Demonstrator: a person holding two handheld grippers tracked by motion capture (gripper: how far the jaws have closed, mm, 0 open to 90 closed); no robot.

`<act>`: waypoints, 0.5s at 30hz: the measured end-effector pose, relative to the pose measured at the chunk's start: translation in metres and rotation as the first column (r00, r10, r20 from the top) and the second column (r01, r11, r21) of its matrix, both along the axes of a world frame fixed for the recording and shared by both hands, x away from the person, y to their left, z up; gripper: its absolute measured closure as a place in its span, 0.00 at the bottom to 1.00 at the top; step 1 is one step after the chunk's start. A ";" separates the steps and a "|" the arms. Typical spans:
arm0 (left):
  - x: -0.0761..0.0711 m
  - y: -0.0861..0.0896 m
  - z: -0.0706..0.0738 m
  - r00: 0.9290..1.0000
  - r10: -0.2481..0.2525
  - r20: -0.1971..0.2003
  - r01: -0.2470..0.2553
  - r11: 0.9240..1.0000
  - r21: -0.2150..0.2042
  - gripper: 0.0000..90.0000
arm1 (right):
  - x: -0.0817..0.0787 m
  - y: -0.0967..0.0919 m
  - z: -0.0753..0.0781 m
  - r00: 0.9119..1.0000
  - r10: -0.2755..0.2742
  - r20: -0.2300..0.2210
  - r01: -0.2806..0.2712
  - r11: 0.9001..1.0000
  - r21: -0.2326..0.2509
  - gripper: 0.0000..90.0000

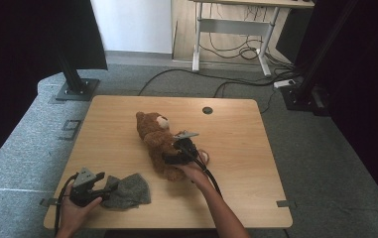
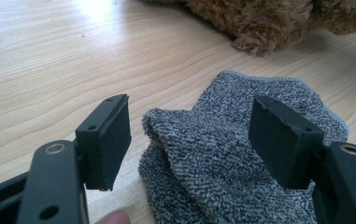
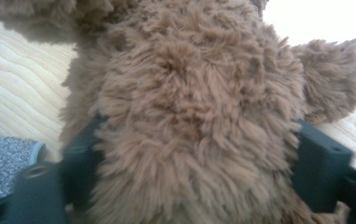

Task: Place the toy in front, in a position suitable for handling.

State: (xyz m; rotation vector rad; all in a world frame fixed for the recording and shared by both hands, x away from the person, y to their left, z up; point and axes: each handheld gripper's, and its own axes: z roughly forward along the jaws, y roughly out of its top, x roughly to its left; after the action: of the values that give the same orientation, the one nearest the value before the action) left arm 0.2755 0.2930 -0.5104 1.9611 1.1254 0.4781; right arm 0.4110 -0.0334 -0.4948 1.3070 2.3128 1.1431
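nearest the front edge of the desk [image 1: 236, 198]: left gripper [image 1: 108, 190] open, jaws either side of a folded grey cloth [image 1: 129, 191], pads not pressing on it. cloth flat on the wood at the near left. farther in, near the middle: right gripper [image 1: 169, 159] around the body of a brown teddy bear [image 1: 157, 141], fur bulging between the jaws, gripped. bear lying on the desk, head toward the far side, well apart from the cloth.
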 end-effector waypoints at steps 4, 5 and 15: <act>0.000 0.003 0.000 1.000 0.008 -0.006 -0.009 1.000 -0.014 0.33 | -0.007 -0.008 -0.001 1.000 -0.004 0.007 0.004 1.000 0.012 0.41; 0.000 0.003 -0.001 1.000 0.010 -0.007 -0.010 1.000 -0.017 0.33 | -0.008 -0.010 -0.001 1.000 -0.003 0.005 0.003 1.000 0.017 0.42; 0.002 0.003 -0.002 1.000 0.009 -0.014 -0.010 1.000 -0.021 0.33 | -0.025 -0.030 -0.005 1.000 -0.003 0.022 0.002 0.998 0.057 0.43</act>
State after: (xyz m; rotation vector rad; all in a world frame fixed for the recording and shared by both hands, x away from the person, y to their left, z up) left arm 0.2775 0.2961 -0.5121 1.9443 1.1445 0.4561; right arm 0.3864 -0.0636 -0.4998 1.3100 2.2781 1.2247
